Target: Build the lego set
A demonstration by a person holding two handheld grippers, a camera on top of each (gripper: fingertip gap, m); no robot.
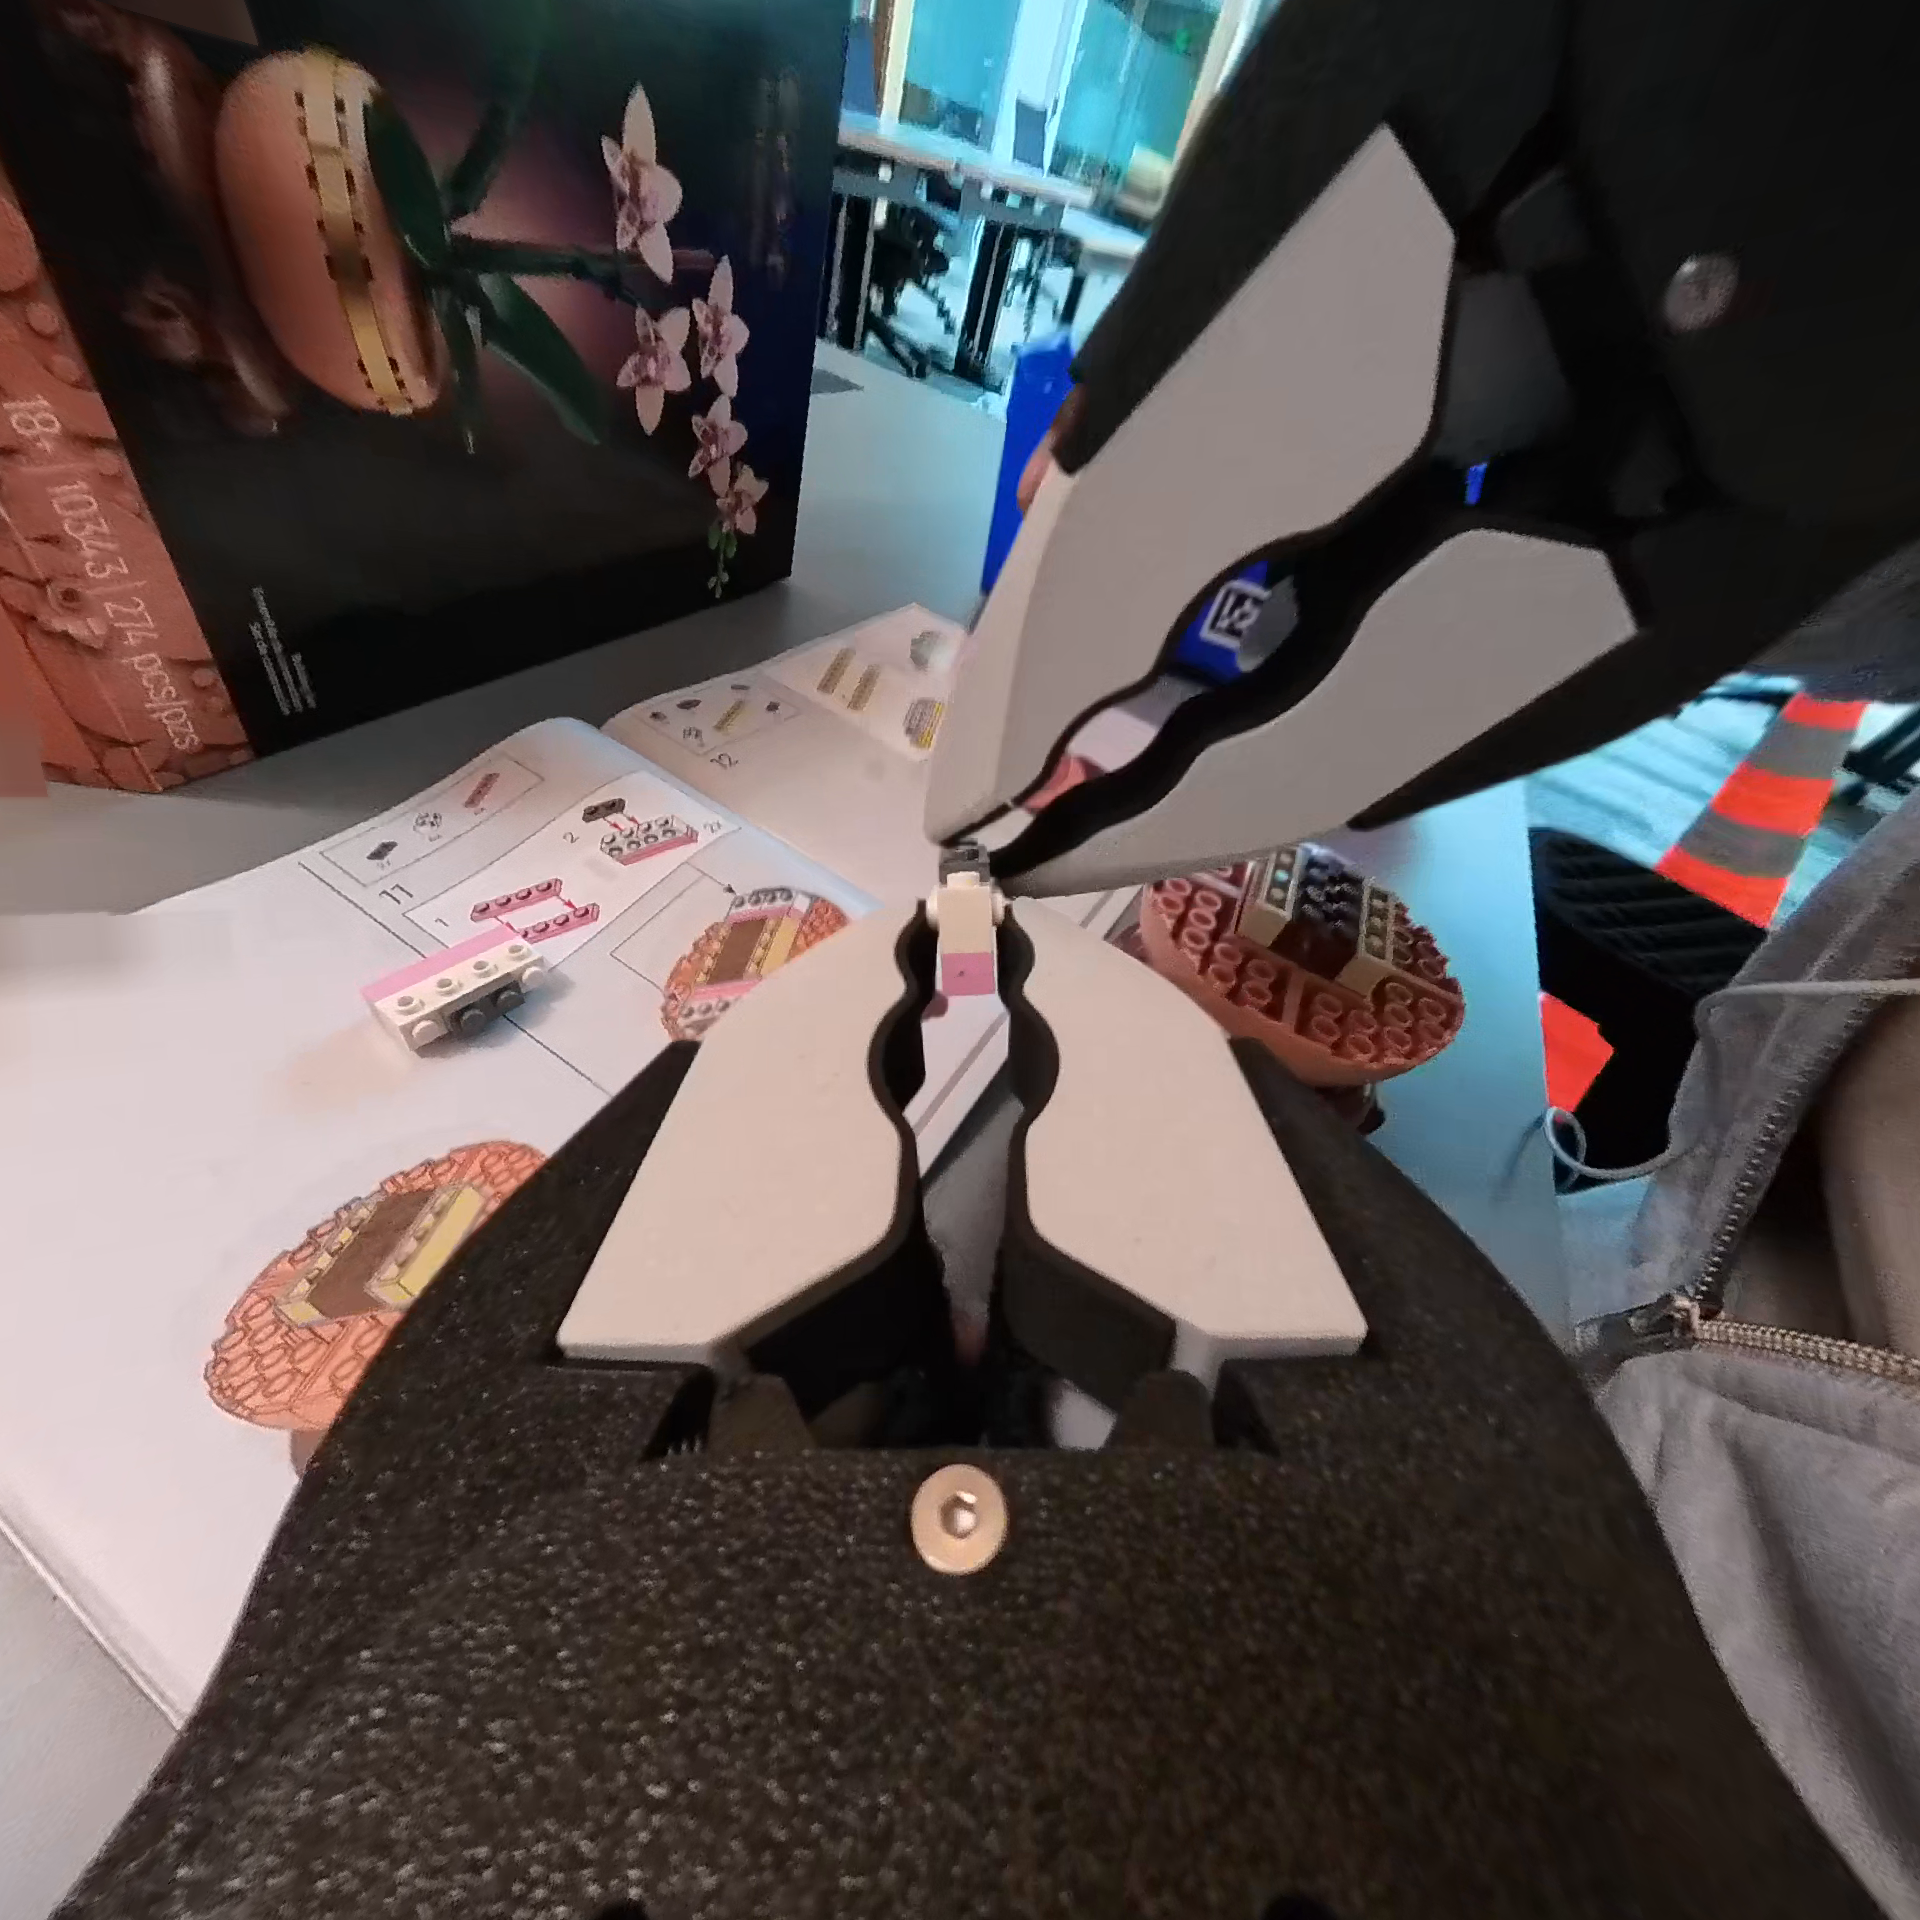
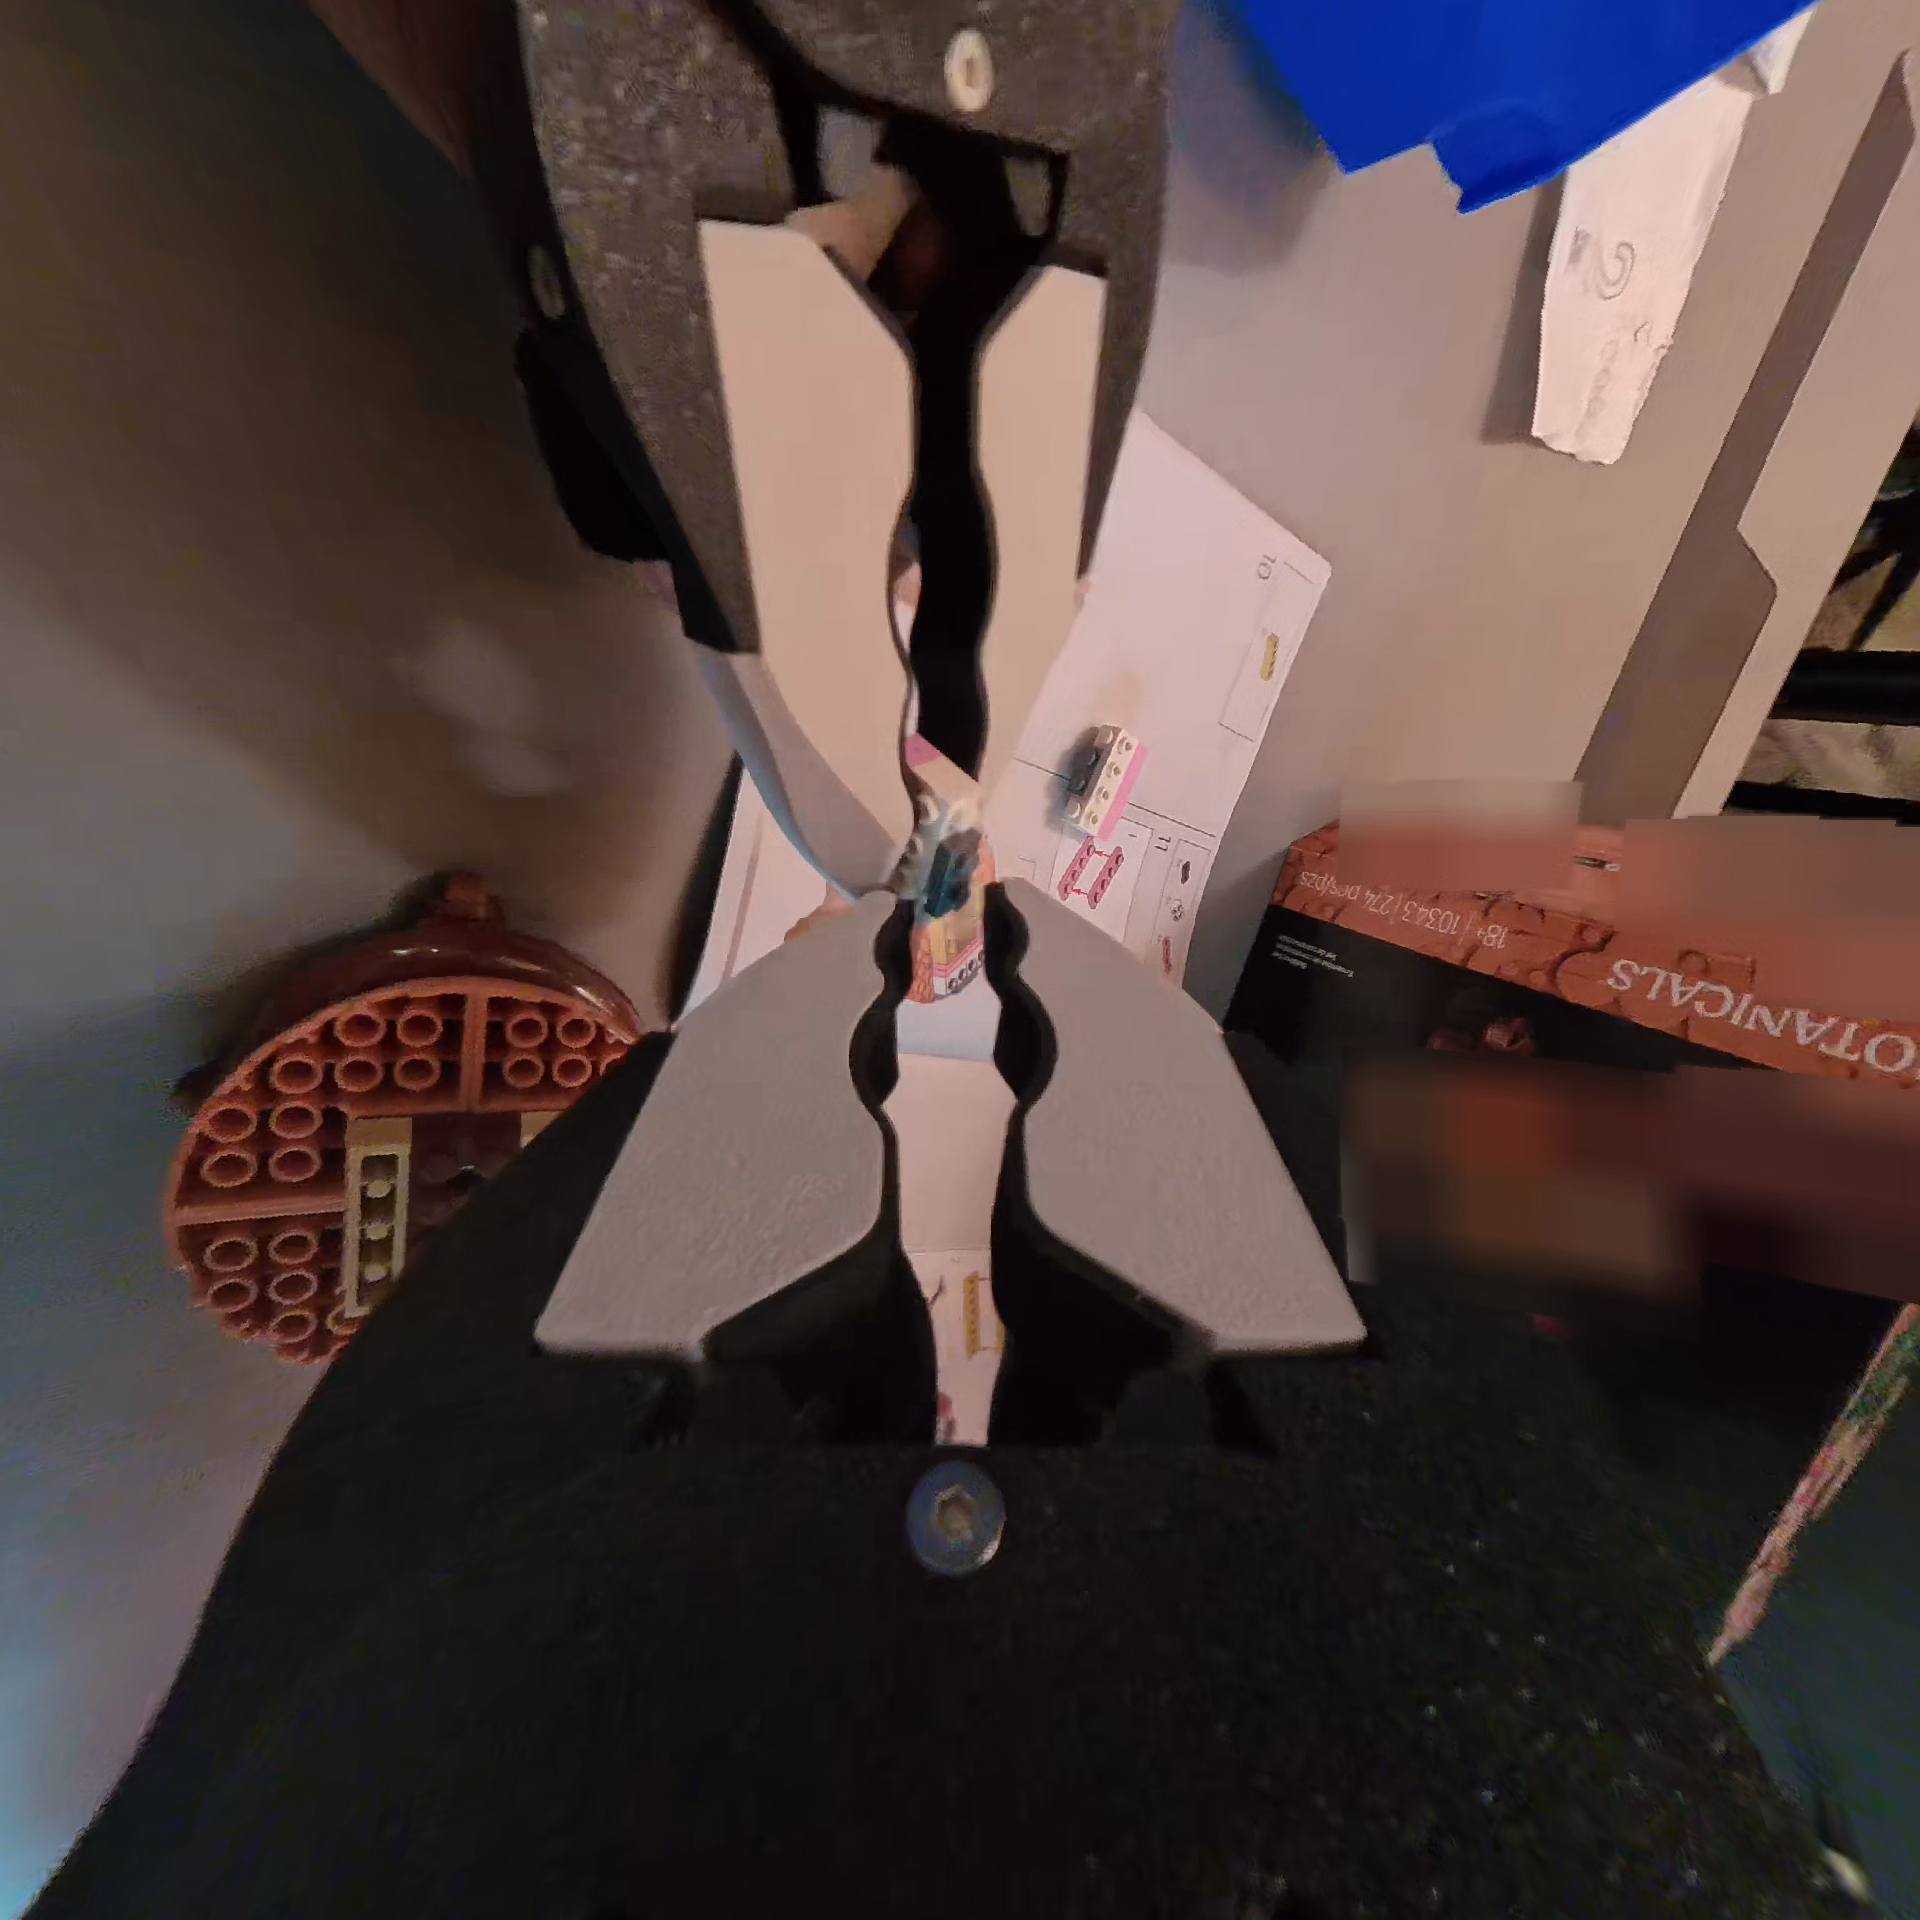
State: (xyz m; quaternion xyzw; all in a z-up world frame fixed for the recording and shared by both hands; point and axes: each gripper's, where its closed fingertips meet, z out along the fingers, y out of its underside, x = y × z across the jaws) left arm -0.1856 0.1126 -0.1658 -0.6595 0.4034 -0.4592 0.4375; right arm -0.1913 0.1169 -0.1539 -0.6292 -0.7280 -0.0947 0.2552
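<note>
L gripper (image 1: 966, 920) is clenched on a small white-and-pink brick stack (image 1: 964, 951), held upright in the air over the open instruction booklet (image 1: 208, 1039). R gripper (image 1: 977, 836) comes in from above-right, tips pinched on a tiny dark grey piece (image 1: 964, 854) that touches the top of that stack. In the right wrist view the R gripper (image 2: 940, 904) tips sit against the same small piece (image 2: 945, 878), blurred there.

A second white/pink/grey sub-assembly (image 1: 457, 992) lies on the booklet page, left of the grippers, apart from them. The round reddish-brown studded base (image 1: 1304, 971), w/ tan and dark bricks on top, rests on the desk (image 1: 883, 488) just off the booklet's right edge. The set's box (image 1: 416, 343) stands at the desk's far-left side behind the booklet.
</note>
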